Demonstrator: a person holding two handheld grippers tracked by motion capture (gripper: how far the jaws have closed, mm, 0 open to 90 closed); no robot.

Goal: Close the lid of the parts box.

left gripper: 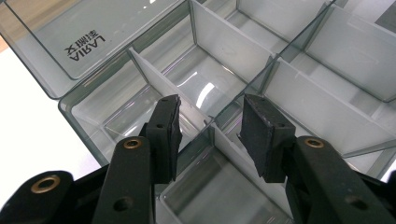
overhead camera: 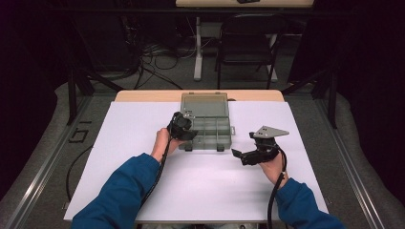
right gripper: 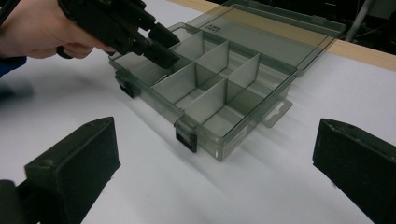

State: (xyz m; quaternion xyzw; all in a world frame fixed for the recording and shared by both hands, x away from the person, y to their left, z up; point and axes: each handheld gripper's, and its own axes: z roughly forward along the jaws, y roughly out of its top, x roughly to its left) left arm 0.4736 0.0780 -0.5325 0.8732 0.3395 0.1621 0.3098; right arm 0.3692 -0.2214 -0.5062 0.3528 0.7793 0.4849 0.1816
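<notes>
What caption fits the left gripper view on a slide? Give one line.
Open left gripper poised over a white divider inside the empty clear compartment box, lid folded back.

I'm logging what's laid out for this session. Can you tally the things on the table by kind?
Clear grey compartment box, lid open: 1
Handheld claws: 2, the left claw over the box with jaws apart, the right claw beside the box, open
White sheet covering the table: 1
Total: 4
</notes>
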